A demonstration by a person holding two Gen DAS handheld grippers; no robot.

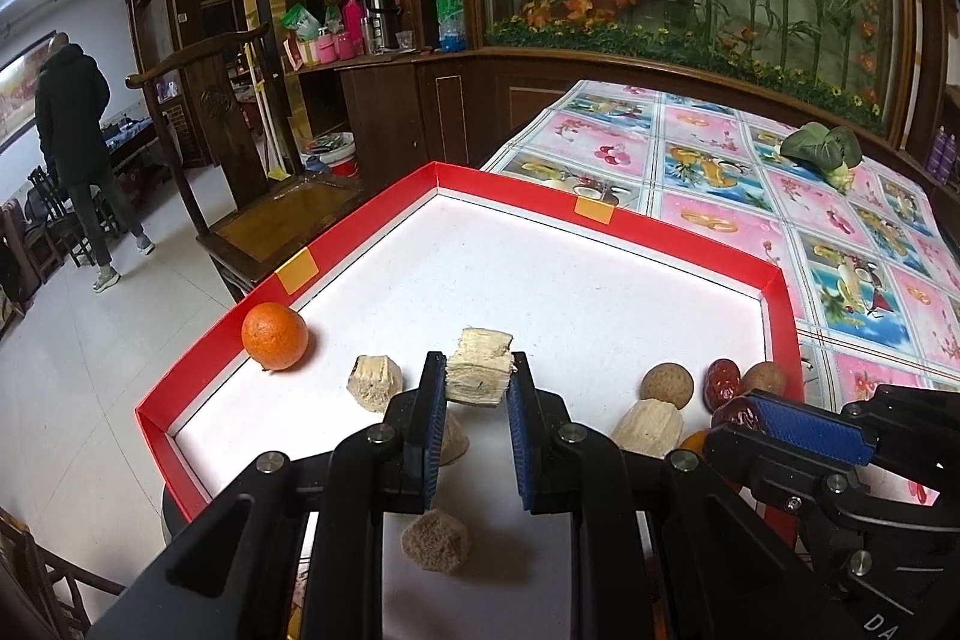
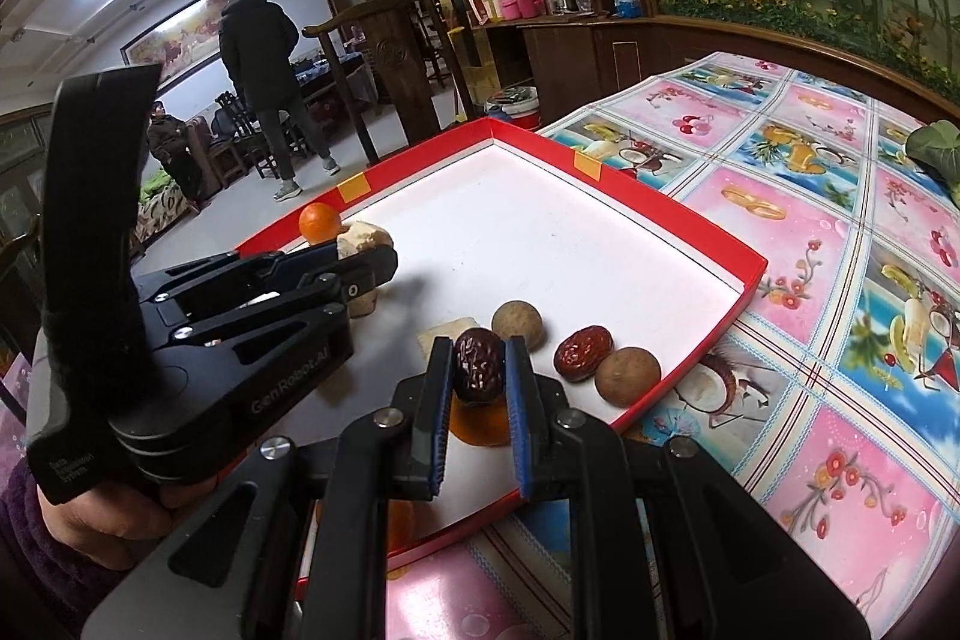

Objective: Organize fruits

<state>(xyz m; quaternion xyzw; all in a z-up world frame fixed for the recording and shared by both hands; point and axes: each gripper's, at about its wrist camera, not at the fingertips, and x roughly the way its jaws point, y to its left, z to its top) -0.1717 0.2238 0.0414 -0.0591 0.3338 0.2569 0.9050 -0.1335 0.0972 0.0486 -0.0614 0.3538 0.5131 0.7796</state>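
While the red tray [image 1: 780, 304] is sitting on the flowered tablecloth [image 1: 840, 232] holding an orange [image 1: 275, 336], pale chunks and two round brown fruits, I am pinching a layered pale chunk [image 1: 479, 367] in my left gripper [image 1: 478, 382] and a dark red date [image 2: 477, 366] in my right gripper [image 2: 478, 370], both above the tray floor. Another date [image 2: 582, 353] is lying between the round fruits. Something orange under my right fingers is staying mostly hidden. My date's long axis is standing roughly upright.
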